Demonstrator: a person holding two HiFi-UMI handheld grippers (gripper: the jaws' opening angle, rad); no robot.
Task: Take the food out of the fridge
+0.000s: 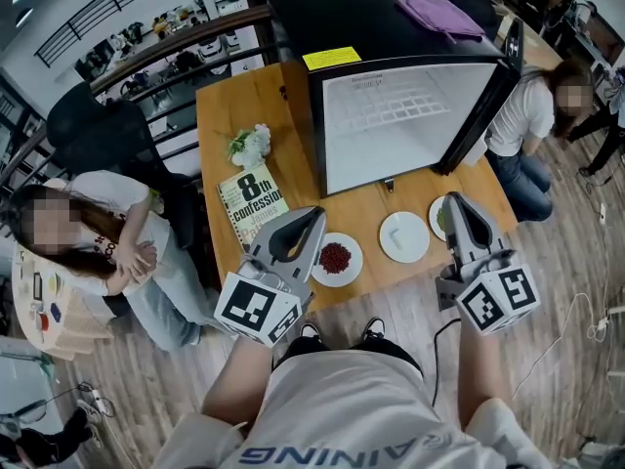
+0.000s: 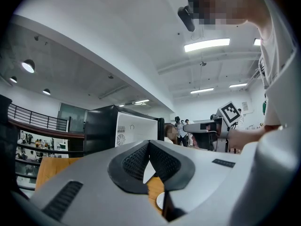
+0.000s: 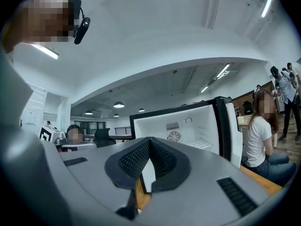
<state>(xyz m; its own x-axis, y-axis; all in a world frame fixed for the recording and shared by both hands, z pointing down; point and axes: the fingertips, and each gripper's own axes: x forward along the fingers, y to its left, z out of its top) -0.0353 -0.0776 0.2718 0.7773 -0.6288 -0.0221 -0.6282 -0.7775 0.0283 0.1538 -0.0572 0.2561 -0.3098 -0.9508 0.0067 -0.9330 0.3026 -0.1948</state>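
Head view: small red food pieces [image 1: 335,257] heap on a round white plate [image 1: 354,271] on the wooden table [image 1: 234,106], before the open black fridge [image 1: 391,125]; your left gripper [image 1: 313,215] and right gripper [image 1: 451,204] are clenched, empty.

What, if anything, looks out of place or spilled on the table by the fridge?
Nothing stands out: the fridge stands open, the plates lie flat on the table, and nothing is spilled.

Your left claw [image 2: 149,147] fills the lower frame, jaws meeting at the tips, nothing between them. Beyond, centre left, the open fridge [image 2: 134,131] stands on the wooden desk [image 2: 49,171].
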